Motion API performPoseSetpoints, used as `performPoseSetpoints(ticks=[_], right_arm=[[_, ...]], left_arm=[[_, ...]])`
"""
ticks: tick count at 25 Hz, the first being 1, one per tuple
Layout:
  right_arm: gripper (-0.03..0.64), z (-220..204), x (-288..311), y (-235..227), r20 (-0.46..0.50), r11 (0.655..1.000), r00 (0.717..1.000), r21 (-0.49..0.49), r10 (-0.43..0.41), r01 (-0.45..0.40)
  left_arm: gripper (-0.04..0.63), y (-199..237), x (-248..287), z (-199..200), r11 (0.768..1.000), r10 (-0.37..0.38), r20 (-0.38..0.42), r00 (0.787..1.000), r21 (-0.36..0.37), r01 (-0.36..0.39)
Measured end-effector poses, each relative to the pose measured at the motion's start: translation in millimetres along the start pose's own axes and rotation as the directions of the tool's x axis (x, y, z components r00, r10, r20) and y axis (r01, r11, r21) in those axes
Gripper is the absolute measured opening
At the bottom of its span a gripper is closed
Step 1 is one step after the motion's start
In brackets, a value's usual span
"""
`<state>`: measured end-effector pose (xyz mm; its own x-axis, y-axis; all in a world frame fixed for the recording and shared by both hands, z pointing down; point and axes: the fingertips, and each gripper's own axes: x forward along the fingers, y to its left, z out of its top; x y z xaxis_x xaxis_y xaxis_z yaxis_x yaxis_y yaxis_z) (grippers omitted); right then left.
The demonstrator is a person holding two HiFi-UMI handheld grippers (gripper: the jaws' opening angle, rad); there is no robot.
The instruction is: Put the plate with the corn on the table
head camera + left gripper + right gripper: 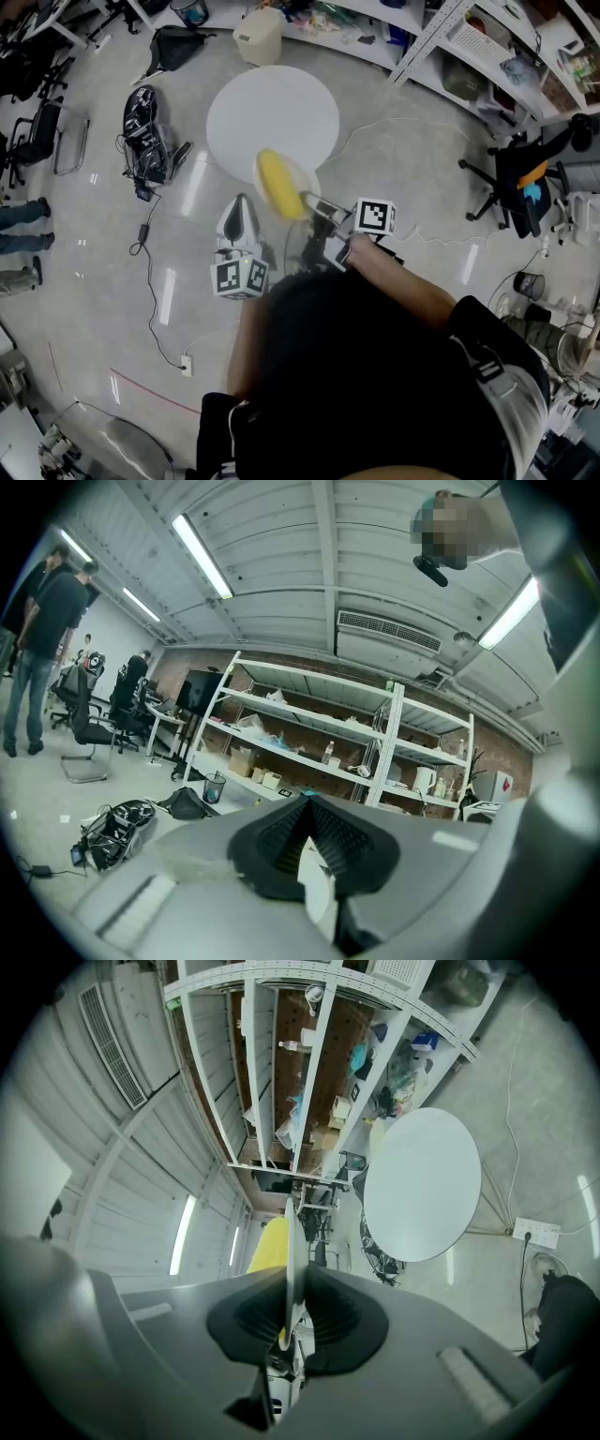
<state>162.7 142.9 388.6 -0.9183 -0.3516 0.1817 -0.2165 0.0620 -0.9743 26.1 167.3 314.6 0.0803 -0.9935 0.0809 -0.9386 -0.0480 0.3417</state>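
Now clamped on plate [307, 180] rim with right gripper [317, 208] jaws, corn [279, 185] aboard, counter [272, 108] near edge just ahead; left gripper [238, 211] jaws together

Corn [279, 185]: bright yellow. Plate [310, 176]: white, unpatterned. Table [272, 117]: plain white top. Floor [422, 159]: glossy light grey with pale streaks of reflected light. Right gripper [289, 1321] and left gripper [309, 850]: grey bodies, black ribbed pads. Right marker cube [374, 216] and left marker cube [239, 277]: white faces bearing black square patterns. Shelving [309, 705]: white frames against a brick-red wall [281, 682]. Bin [258, 36]: cream. Person's sleeve [375, 375]: black.
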Motion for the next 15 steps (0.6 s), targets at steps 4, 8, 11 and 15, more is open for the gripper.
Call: performPoseSetpoints(ticks=[4,8,11,15], right_arm=[[0.041,14.4,7.7,-2.2,-0.020,1.000,1.000,-0.002,-0.012,0.012],[0.041,26.6,13.8,-4.6,-0.043,1.000,0.999,-0.015,-0.017,0.017],[0.041,31.7,19.7,-5.2,-0.053,1.000,0.999,-0.008,-0.006,0.005],[0.041,35.9,25.9,-5.2,-0.061,1.000,0.998,-0.009,0.011,-0.012]], left_arm=[[0.003,6.7,15.8,3.9,1.000,0.027,0.006,1.000,-0.005,-0.027],[0.003,8.0,26.3,6.6,0.999,0.049,0.014,0.999,0.000,-0.049],[0.003,8.4,31.4,6.8,0.998,0.062,0.020,0.998,0.000,-0.062],[0.003,9.8,35.7,8.5,0.998,0.069,0.024,0.997,-0.010,-0.069]])
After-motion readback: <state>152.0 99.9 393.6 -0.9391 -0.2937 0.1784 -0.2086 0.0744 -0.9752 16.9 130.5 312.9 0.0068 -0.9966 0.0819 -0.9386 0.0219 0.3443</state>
